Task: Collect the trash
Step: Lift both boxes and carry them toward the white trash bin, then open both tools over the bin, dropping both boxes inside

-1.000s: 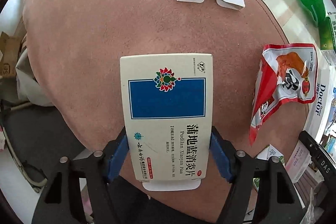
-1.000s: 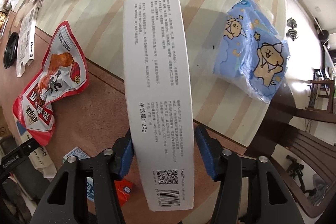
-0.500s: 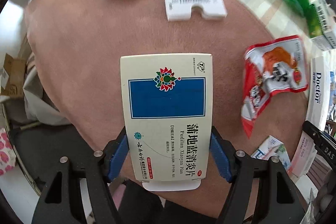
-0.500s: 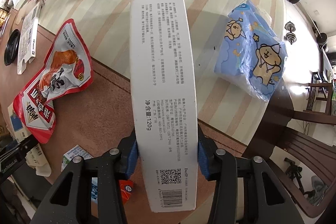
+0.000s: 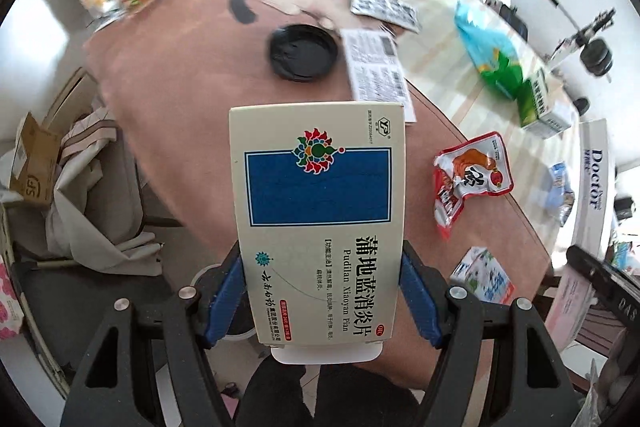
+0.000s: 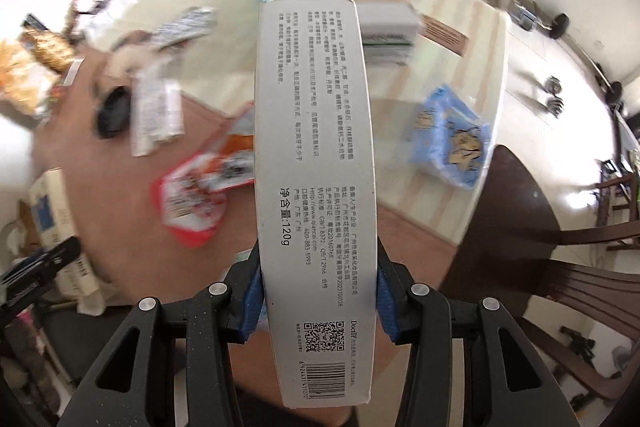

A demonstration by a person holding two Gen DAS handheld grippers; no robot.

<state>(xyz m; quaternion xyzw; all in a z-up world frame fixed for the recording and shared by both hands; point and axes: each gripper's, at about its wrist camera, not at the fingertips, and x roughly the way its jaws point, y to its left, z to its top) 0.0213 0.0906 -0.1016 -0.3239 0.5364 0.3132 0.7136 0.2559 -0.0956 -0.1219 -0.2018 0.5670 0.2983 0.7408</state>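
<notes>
**Cardboard boxes in both claws**

I have the cream medicine box [image 5: 318, 223] pinched in my left claw [image 5: 320, 291] and the long white box [image 6: 316, 187] pinched in my right claw [image 6: 318, 301], both above the tabletop [image 5: 192, 75], where a red snack wrapper [image 5: 470, 181] lies.

Left gripper [image 5: 320, 291] clamps a flat box [image 5: 318, 211] between blue pads; right gripper [image 6: 318, 301], angled steeply downward, grips a long carton [image 6: 316, 187].
</notes>
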